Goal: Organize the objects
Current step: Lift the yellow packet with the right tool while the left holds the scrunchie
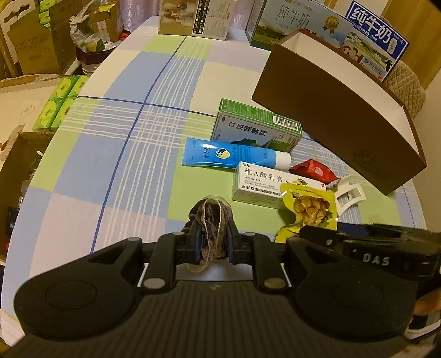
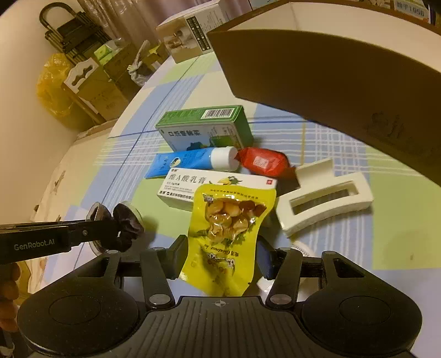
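Note:
My left gripper [image 1: 213,230] is shut on a dark purple scrunchie [image 1: 212,217], low over the checked tablecloth [image 1: 132,154]; the right wrist view shows that scrunchie [image 2: 128,224] at the left. My right gripper [image 2: 222,256] is shut on a yellow snack pouch [image 2: 228,231], also seen as the pouch [image 1: 310,205] beside the left gripper. On the cloth beyond lie a green box [image 2: 206,129], a blue tube [image 2: 190,161], a white ointment box [image 2: 182,184], a red packet [image 2: 261,162] and a white hair claw [image 2: 325,195]. An open brown box [image 2: 330,71] stands behind them.
Milk cartons [image 1: 297,22] and a beige carton [image 1: 193,16] line the table's far edge. Off the left edge sit green tissue packs [image 1: 60,102] and cardboard boxes [image 1: 35,41]. A padded chair back [image 1: 408,85] shows at the far right.

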The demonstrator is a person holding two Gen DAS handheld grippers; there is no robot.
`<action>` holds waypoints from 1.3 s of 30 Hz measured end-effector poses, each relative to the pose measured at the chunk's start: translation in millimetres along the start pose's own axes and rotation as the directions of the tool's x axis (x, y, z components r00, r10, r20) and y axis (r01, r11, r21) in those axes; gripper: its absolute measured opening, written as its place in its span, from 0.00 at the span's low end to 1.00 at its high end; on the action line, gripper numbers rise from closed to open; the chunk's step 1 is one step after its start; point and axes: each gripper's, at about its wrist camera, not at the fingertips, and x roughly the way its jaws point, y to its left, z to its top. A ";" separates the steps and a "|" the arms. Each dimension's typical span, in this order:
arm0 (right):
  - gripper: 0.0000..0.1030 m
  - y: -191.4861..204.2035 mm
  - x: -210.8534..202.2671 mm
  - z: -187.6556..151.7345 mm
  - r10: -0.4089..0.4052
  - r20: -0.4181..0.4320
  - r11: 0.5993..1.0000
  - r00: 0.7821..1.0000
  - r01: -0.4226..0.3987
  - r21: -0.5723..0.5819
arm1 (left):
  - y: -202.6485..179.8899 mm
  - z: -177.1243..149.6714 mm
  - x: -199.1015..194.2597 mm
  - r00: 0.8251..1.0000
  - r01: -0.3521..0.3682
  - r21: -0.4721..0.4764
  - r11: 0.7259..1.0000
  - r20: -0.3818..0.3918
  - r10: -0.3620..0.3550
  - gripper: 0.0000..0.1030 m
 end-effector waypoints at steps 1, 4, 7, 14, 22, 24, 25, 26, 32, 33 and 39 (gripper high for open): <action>0.49 0.3 2.4 0.2 0.003 0.001 1.000 1.000 -0.003 0.005 | 0.8 -0.4 1.0 1.000 0.000 -0.003 1.000 -0.002 0.000 0.14; 0.46 -1.0 9.9 0.5 0.004 -0.006 1.000 1.000 -0.004 0.031 | 2.7 -0.8 4.3 1.000 -0.001 -0.012 1.000 -0.012 0.001 0.14; 0.31 -2.5 10.9 1.2 0.031 -0.012 0.998 0.999 -0.030 0.053 | 4.0 -0.7 6.7 1.000 0.000 -0.016 1.000 -0.014 0.000 0.14; 0.00 2.4 -2.1 2.9 0.091 0.018 0.995 0.996 -0.091 0.042 | 4.6 0.2 10.0 1.000 -0.001 -0.020 1.000 -0.016 0.001 0.14; 0.00 2.5 -31.4 5.9 0.098 0.084 0.994 0.992 -0.102 0.037 | -1.0 4.0 1.0 1.000 0.006 -0.006 1.000 0.002 -0.006 0.14; 0.00 -0.2 -38.8 6.6 0.093 0.092 0.994 0.991 -0.097 0.047 | -5.0 7.1 -3.0 1.000 0.014 0.005 1.000 0.011 -0.015 0.14; 0.00 -0.1 -40.5 7.2 0.088 0.091 0.994 0.992 -0.092 0.049 | -7.3 8.7 -5.2 1.000 0.019 0.010 1.000 0.018 -0.019 0.14; 0.00 -1.2 -42.1 7.3 0.086 0.091 0.994 0.992 -0.091 0.052 | -9.2 9.7 -6.3 1.000 0.021 0.014 1.000 0.022 -0.021 0.14; 0.00 -1.1 -59.2 10.8 0.084 0.126 0.995 0.989 -0.090 0.046 | -18.4 13.7 -11.9 0.999 0.032 0.021 0.999 0.032 -0.033 0.14; 0.00 -2.0 -63.1 11.9 0.083 0.133 0.994 0.988 -0.090 0.053 | -20.3 14.3 -12.9 0.999 0.037 0.025 0.999 0.033 -0.037 0.14; 0.00 -15.0 -86.5 16.3 0.084 0.176 0.986 0.981 -0.107 0.127 | -34.3 23.4 -22.2 0.997 0.062 0.062 0.996 0.050 -0.065 0.14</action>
